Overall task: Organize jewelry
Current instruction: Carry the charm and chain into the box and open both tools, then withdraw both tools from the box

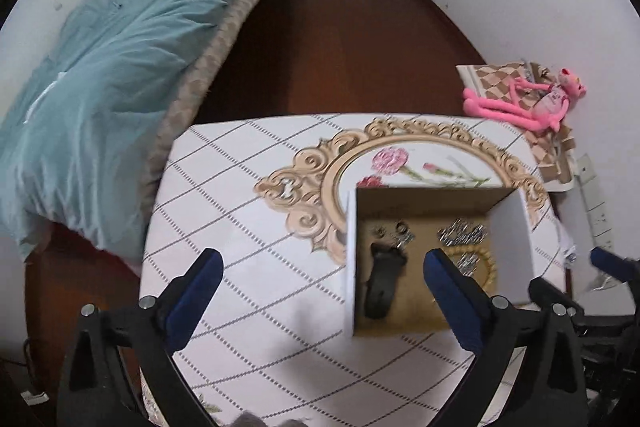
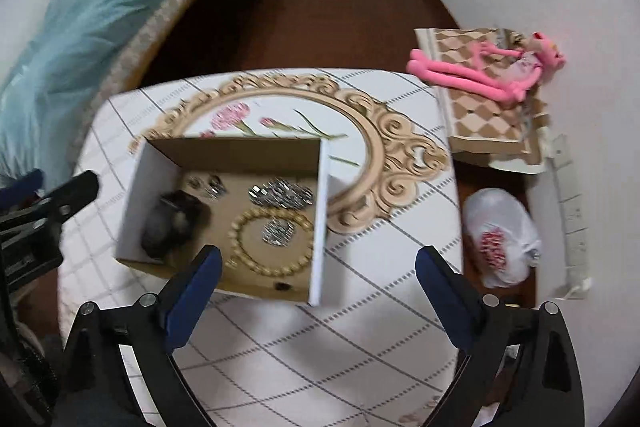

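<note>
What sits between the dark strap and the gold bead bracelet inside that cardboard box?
Only bare cardboard floor: the dark strap lies left, the bead bracelet right, with nothing between them. The right wrist view shows it best.

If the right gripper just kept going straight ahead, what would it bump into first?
Probably the white patterned tablecloth, just right of the open cardboard box. The right gripper is open and holds nothing, and the box's right wall sits close to its line, so depth makes this uncertain.
</note>
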`<action>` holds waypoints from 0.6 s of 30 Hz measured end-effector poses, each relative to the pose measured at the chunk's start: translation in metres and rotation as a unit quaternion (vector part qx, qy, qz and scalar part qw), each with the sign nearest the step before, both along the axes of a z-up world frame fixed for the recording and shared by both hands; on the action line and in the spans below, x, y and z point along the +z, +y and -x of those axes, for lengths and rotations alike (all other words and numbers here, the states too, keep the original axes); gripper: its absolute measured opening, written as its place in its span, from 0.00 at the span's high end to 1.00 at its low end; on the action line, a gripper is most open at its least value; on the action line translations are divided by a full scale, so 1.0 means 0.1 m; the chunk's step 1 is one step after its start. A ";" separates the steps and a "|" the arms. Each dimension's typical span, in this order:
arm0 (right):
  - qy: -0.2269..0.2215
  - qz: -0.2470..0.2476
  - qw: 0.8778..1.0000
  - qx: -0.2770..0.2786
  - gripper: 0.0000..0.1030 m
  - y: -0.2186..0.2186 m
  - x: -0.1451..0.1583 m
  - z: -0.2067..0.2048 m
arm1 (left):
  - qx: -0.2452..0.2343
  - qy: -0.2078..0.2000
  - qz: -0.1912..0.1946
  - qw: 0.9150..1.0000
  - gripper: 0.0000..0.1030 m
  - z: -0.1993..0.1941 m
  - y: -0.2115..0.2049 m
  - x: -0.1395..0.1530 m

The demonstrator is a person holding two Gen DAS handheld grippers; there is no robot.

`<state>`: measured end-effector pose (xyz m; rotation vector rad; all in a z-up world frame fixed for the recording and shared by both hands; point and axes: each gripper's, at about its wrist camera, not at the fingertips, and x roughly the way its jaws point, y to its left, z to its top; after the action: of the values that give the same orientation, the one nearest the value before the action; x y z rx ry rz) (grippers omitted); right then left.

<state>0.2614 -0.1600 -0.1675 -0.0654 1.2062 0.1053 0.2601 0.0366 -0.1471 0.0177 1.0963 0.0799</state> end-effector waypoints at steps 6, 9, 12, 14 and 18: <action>-0.005 0.018 1.000 -0.010 0.04 -0.02 -0.03 0.19 | 0.014 0.000 -0.005 1.000 0.01 0.23 0.01 -0.03; -0.013 0.018 1.000 -0.017 0.04 -0.03 0.03 0.30 | 0.018 -0.006 -0.001 1.000 0.01 0.36 0.01 0.04; -0.027 0.016 0.999 -0.021 0.04 -0.05 0.16 0.45 | 0.020 -0.023 -0.004 1.000 0.01 0.54 -0.02 0.19; -0.041 0.021 0.999 -0.023 0.04 -0.06 0.25 0.57 | 0.021 -0.033 -0.004 0.999 0.01 0.65 -0.02 0.28; -0.070 0.017 0.997 -0.029 0.03 -0.09 0.51 0.82 | 0.020 -0.059 -0.002 0.998 0.01 0.92 -0.03 0.51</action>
<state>0.1791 -0.1692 -0.1161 -0.0665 1.0683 0.0280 0.1682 0.0334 -0.0958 -0.0048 0.9780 0.1174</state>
